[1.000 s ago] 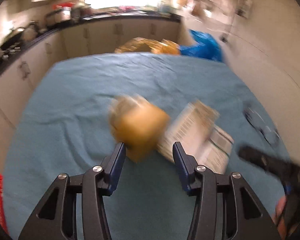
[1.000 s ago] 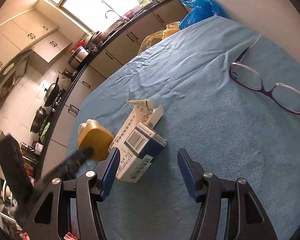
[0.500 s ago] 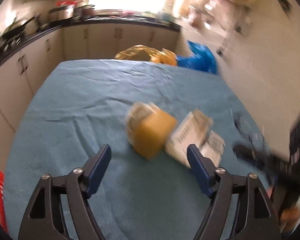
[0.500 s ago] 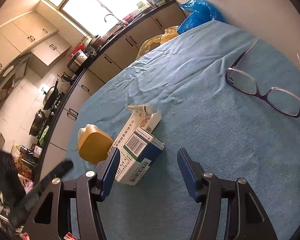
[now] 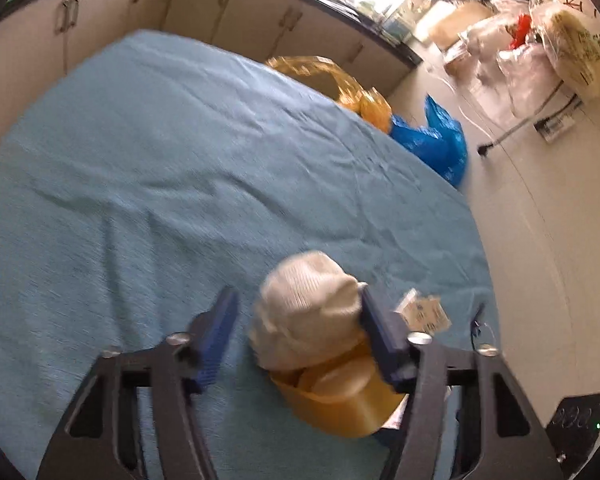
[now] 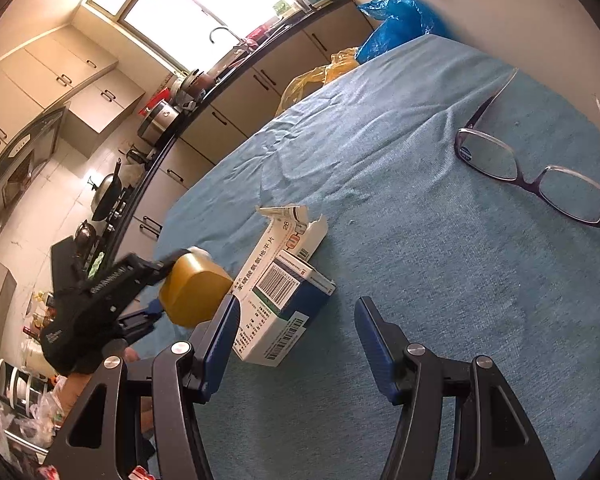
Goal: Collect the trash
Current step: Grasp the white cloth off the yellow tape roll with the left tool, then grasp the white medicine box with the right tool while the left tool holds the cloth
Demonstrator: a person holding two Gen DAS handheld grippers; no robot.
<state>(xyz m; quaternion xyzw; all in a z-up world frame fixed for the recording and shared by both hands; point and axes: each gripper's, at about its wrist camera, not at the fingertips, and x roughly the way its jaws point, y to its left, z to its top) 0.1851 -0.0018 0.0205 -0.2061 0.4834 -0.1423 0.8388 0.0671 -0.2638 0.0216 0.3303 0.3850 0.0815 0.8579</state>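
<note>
A yellow plastic cup (image 5: 340, 404) stuffed with a white paper wad (image 5: 304, 320) lies tipped on the blue tablecloth (image 5: 140, 160). My left gripper (image 5: 300, 292) straddles it with its jaws closing; the right finger touches the wad, while a gap shows at the left finger. In the right wrist view the left gripper (image 6: 162, 288) reaches the cup (image 6: 192, 292) from the left. A torn white and blue medicine box (image 6: 276, 292) lies beside the cup. My right gripper (image 6: 296, 300) hovers open over the box's near end.
Purple-framed glasses (image 6: 540, 172) lie on the cloth to the right. A blue bag (image 5: 432, 140) and a yellow bag (image 5: 332, 80) sit past the table's far edge. Kitchen cabinets (image 6: 220, 120) run behind, and a wall is close on the right.
My left gripper let the cup go, spread wide, rolled and moved in so that its fingers now flank the cup and wad, and it is narrowing again. The right gripper stayed still.
</note>
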